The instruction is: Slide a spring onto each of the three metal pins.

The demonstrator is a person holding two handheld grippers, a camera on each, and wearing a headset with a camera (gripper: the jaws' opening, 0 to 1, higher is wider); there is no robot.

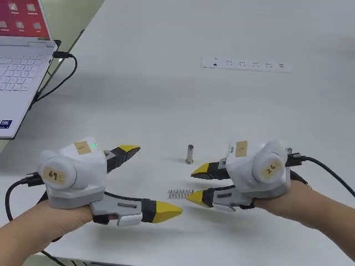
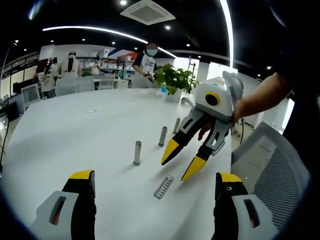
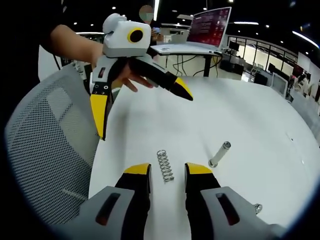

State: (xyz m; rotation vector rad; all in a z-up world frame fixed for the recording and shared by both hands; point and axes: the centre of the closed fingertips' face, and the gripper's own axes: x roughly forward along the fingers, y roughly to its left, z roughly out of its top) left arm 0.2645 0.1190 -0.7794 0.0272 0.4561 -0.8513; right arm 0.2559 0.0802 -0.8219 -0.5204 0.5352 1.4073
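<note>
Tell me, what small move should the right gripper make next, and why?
Probably ease the right gripper forward and close it on the spring. The spring lies loose on the table just ahead of its open jaws, and the upright pin beside it is bare.

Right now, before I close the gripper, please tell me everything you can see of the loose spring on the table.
The spring is a small, silvery coil of thin wire, apparently metal, with open, evenly spaced turns. It lies on its side on the white table, not held. One end points toward the gap between the open jaws of the right gripper, just ahead of their yellow tips. The bare upright pin stands apart from it.
</note>
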